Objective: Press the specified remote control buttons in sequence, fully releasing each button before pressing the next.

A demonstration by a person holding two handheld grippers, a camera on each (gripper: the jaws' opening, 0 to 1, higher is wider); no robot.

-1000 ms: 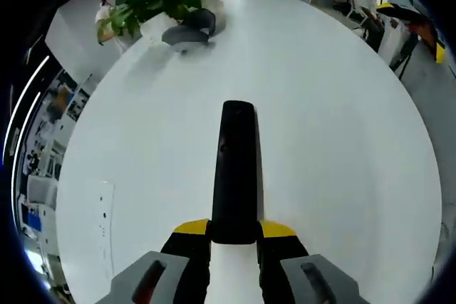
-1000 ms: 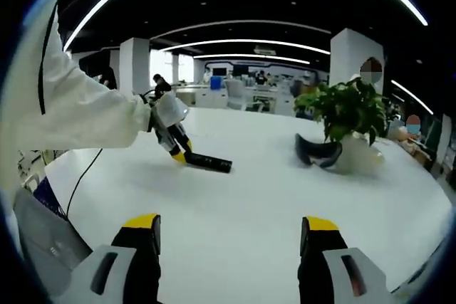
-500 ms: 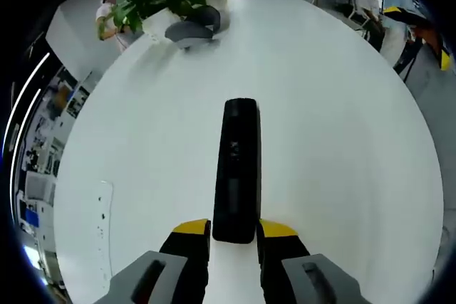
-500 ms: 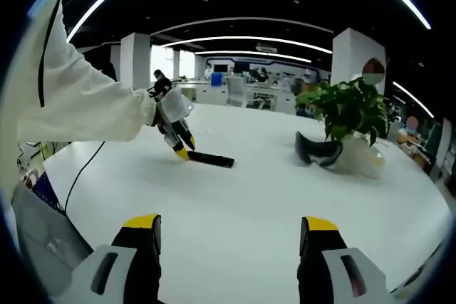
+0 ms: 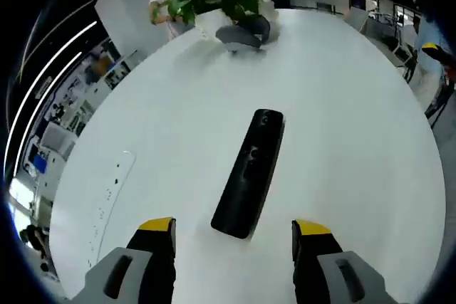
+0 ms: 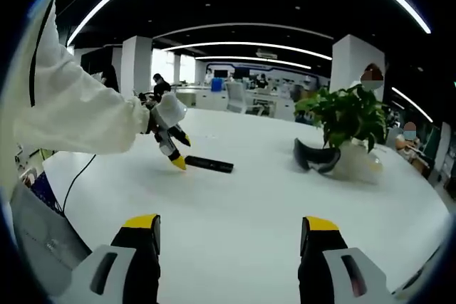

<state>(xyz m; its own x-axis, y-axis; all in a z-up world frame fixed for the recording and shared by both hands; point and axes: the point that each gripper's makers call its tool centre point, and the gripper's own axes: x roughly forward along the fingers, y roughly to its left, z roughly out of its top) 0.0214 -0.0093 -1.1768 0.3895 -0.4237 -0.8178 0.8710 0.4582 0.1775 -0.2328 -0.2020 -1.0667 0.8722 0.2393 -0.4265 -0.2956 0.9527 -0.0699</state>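
Remote control (image 5: 249, 174) lies on white table (image 5: 356, 140) in office.

No text, label, brand, number or sign can be read in either view. The black remote control (image 5: 249, 172), lying on the white table (image 5: 342, 140) just ahead of the left gripper (image 5: 234, 231) between its spread jaws, shows buttons too small and blurred for any markings to be made out.
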